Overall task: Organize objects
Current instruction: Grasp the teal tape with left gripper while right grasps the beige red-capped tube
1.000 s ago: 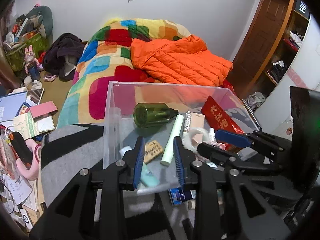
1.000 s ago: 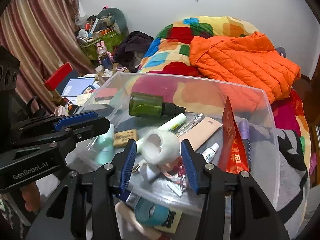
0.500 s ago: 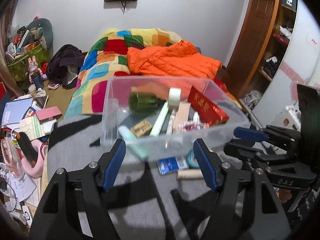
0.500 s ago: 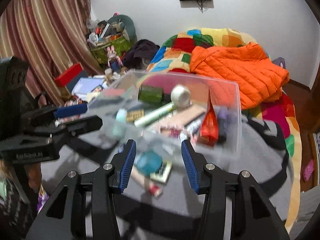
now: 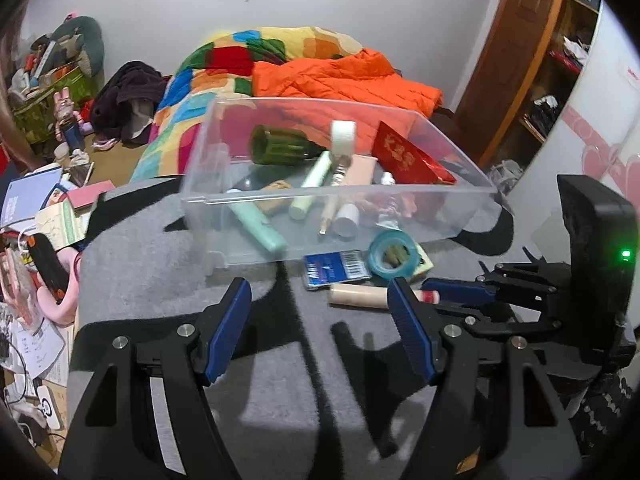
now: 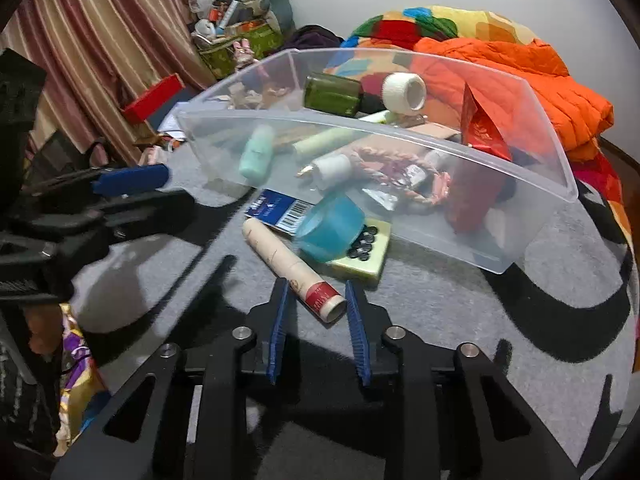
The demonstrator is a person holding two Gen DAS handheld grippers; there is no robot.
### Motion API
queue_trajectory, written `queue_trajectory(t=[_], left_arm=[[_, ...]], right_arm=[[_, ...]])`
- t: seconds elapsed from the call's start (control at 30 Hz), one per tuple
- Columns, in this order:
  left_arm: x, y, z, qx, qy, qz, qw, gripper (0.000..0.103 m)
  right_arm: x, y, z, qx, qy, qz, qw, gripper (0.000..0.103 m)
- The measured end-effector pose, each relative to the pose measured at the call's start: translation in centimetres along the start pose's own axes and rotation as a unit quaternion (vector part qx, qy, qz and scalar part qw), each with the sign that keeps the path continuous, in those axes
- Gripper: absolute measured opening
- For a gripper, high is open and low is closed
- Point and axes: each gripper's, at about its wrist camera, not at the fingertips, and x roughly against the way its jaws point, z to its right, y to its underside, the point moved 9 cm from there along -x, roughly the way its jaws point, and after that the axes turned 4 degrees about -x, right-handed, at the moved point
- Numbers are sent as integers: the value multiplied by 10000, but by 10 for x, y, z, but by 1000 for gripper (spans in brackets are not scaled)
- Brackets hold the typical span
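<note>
A clear plastic box [image 5: 336, 191] [image 6: 360, 133] sits on a grey blanket and holds a green bottle [image 5: 280, 146], a white tape roll [image 6: 404, 91], a red envelope [image 5: 404, 158] and several tubes. In front of it lie a blue packet [image 6: 276, 210], a teal tape roll [image 6: 332, 232] on a pale card, and a beige tube [image 5: 356, 296] [image 6: 276, 252] with a red end. My right gripper [image 6: 316, 284] [image 5: 440, 296] is closing, its pads against that red end. My left gripper [image 5: 317, 286] hangs open over bare blanket, nothing between its fingers.
An orange jacket [image 5: 344, 76] and a colourful quilt [image 5: 224, 56] cover the bed behind the box. Books, boxes and toys crowd the floor at the left [image 5: 44, 208]. A wooden door and shelves [image 5: 532, 72] stand at the right. Grey blanket [image 5: 304, 380] stretches below the grippers.
Both grippers drew back from the box to the blanket in front. The left jaws opened wide. The white tape roll now lies in the box. The right jaws narrowed around the beige tube.
</note>
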Motion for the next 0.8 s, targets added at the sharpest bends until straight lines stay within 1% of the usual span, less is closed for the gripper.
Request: queue_trajectory(t=[0.07,0.17,0.23,0.4,0.43,0.47,0.53,0.57,0.6,0.67,0.7,0.73,0.8], left_arm=[[-5,-2,10,-110,63,-39,9999,70],[-14,-4,28,-317,189,-90,9993,70],[-21,-6,38,-446,252,-143,9986,70],[-41,-12,61,-687,370,-231,9967,70],[-45,-13,64,-714,369,-264,9964,67],[-47,-14,66,-726,378,-289,9962,62],[-54,-13,69,-761,387,-378,9956,55],[-57,-12,68,-750,370,-409,9957,53],[-59,-11,67,-733,346,-440,9957,51],[-64,-9,63,-612,325,-508,9963,43],[-66,-7,61,-536,350,-548,9964,41],[-67,-6,59,-472,385,-564,9965,38],[-66,-5,56,-330,444,-531,9971,35]], right_arm=[[6,7,-1,87,36,36,9999,19],[15,22,6,116,150,-21,9998,16],[25,30,15,28,162,-1,9999,16],[55,53,52,-422,512,49,9978,14],[60,57,57,-513,508,44,9974,14],[65,63,63,-587,524,16,9969,14],[68,66,69,-587,613,-19,9964,14],[69,67,71,-594,653,-20,9961,14],[70,66,72,-611,672,5,9959,14],[69,62,71,-649,634,41,9959,14],[68,58,71,-658,610,77,9959,15],[66,54,70,-651,602,114,9960,17],[61,47,70,-618,680,158,9956,21]])
